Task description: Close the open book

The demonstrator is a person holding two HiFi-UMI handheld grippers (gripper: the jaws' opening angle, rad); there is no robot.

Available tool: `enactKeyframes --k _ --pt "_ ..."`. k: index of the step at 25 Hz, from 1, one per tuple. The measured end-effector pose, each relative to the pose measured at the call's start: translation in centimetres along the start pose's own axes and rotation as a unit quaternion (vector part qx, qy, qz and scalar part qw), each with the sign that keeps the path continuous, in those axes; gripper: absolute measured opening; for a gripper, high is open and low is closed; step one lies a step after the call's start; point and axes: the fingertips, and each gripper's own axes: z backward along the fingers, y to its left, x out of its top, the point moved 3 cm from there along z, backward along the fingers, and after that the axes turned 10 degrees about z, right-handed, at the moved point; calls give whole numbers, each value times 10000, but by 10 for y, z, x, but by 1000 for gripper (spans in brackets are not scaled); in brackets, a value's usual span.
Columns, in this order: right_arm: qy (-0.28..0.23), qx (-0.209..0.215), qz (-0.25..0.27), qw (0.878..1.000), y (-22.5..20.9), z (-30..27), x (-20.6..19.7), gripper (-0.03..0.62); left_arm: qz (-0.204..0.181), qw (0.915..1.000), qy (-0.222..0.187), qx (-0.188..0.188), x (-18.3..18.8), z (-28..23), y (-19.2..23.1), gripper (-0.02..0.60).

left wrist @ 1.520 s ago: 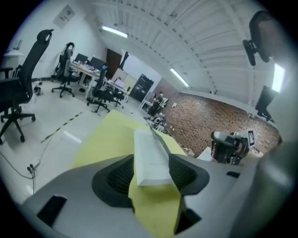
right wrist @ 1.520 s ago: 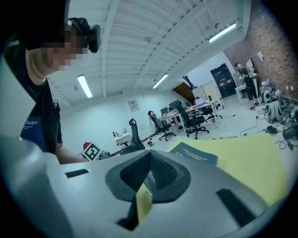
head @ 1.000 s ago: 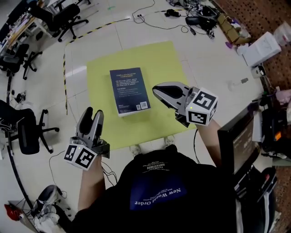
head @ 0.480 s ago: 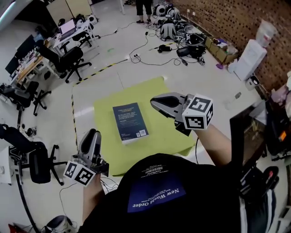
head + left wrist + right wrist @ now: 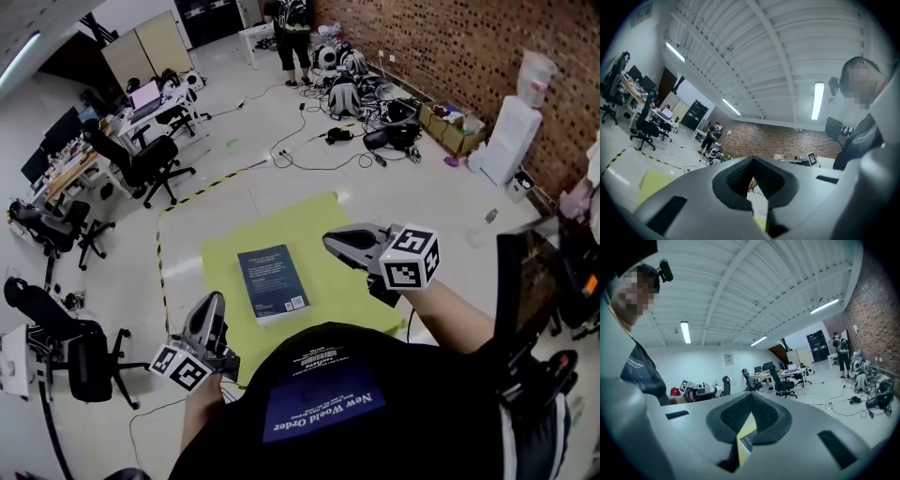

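Note:
A dark blue book [image 5: 273, 283] lies closed, back cover up, on a yellow-green mat [image 5: 309, 230] on the floor. My left gripper [image 5: 214, 300] hangs in the air near the mat's near left corner, jaws shut and empty. In the left gripper view its fingertips [image 5: 752, 158] meet with nothing between them. My right gripper [image 5: 331, 242] hovers to the right of the book, above the mat, also shut and empty. Through the slit below the right gripper's [image 5: 750, 395] closed jaws, a strip of mat and the book's corner [image 5: 746, 443] show.
Black-and-yellow tape [image 5: 161, 253] runs along the mat's left side. Office chairs [image 5: 148, 161] and desks stand at the left. Cables and bags [image 5: 375, 131] lie at the back by the brick wall. A person [image 5: 295, 23] stands far off. A water dispenser [image 5: 514, 131] stands at the right.
Both grippers have risen away from the book. The left gripper's jaws have gone from apart to shut. The head view now looks further up the room.

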Motion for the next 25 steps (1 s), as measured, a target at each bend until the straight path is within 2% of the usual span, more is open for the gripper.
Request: enactKeyframes --k 6,11,16,25 --pt "201 -244 -239 9992 -13 -3 -44 -15 540 9981 305 -17 -41 -7 22 6" --pt "246 -162 -243 9993 -17 -12 -50 -15 363 9988 331 65 -35 -2 23 6" --pt "289 -109 -78 9995 -15 -15 -45 -15 273 9988 395 -81 -32 -10 16 6" --pt "327 -73 72 9994 -14 -14 -44 -15 257 9987 421 -107 -30 -12 15 6"
